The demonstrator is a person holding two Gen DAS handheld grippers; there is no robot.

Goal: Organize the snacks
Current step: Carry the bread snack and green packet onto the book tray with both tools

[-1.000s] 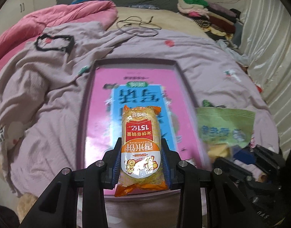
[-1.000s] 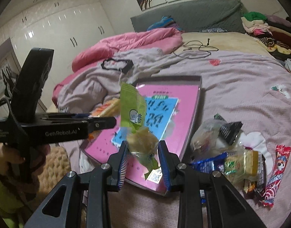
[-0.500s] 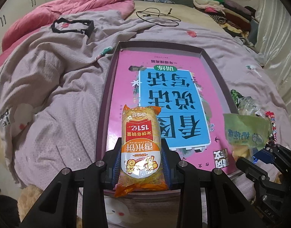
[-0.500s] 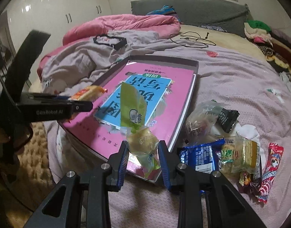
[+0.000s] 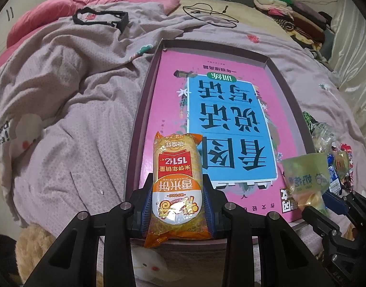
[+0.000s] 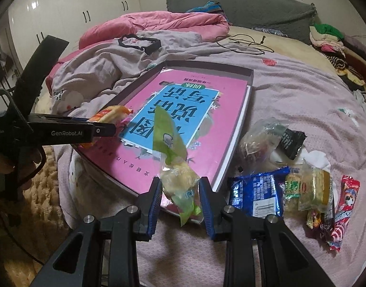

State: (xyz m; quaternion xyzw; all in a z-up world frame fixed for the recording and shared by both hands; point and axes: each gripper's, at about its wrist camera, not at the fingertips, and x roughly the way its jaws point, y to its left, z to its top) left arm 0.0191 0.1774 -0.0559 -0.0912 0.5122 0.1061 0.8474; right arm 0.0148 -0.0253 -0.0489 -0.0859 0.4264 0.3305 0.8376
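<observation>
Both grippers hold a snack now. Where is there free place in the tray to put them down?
The tray holds only a flat pink book, so its whole cover is bare. The blanket left of the tray is also free. Right of the tray it is crowded: the snack pile lies there.

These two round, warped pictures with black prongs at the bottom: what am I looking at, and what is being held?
There is no robot here. A person holds a two-finger gripper in each hand, and each gripper carries a wide-angle camera looking along its fingers.

One picture is from the left gripper. It is shut on an orange rice cracker pack, above a shallow box with a pink book lying in it, on a bed.

The other is from the right gripper, shut on a green snack bag. You can see the left gripper from the side there, and loose snacks on the blanket to the right of the box.
</observation>
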